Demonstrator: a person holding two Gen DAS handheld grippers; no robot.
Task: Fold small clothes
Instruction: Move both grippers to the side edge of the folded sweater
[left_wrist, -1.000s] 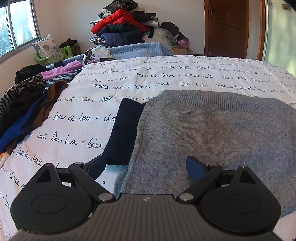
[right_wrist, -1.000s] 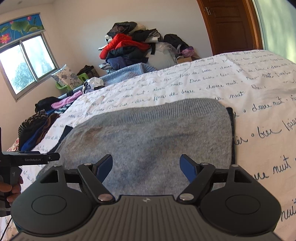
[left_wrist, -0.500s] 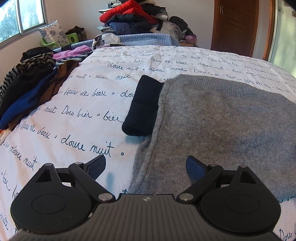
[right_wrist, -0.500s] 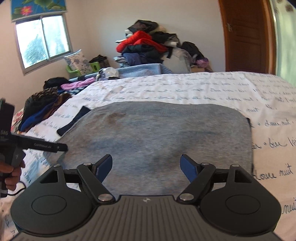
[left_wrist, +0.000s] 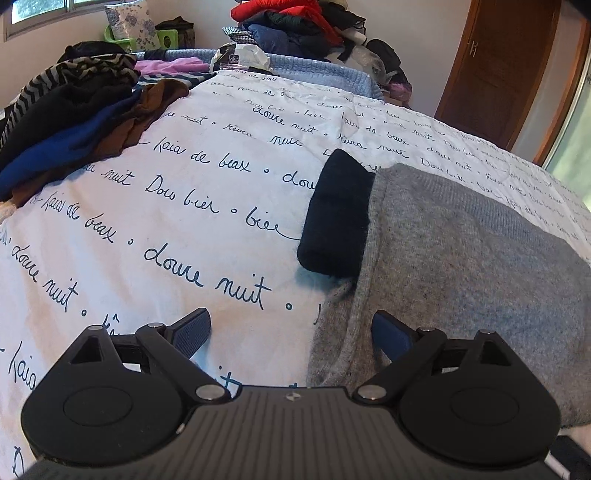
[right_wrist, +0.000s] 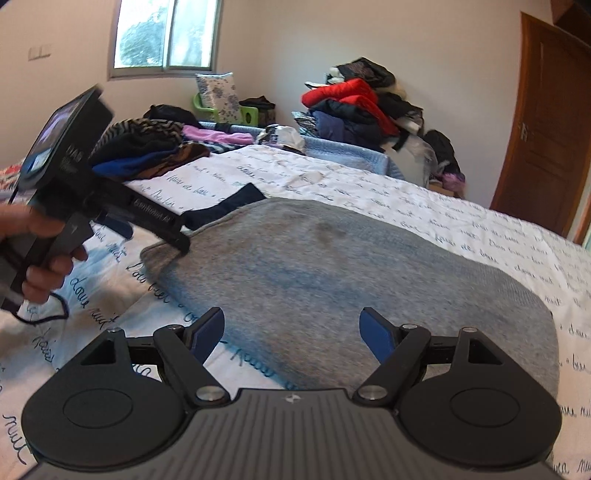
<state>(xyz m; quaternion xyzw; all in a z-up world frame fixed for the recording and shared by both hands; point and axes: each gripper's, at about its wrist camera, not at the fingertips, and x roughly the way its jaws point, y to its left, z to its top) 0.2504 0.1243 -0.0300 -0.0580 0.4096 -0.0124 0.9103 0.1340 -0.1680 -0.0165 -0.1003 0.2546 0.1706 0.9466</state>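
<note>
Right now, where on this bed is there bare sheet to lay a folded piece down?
Bare printed sheet lies between the clothes heap at the left edge and the dark navy garment beside the grey sweater. More lies right of the sweater, toward the door. It is crowded along the far end, under the clothes pile.

One grey knit sweater (left_wrist: 461, 266), one folded dark navy garment (left_wrist: 338, 218), two heaps of clothes (left_wrist: 70, 118) (right_wrist: 354, 107), one floral pillow (right_wrist: 218, 92), one door (right_wrist: 543, 136).
</note>
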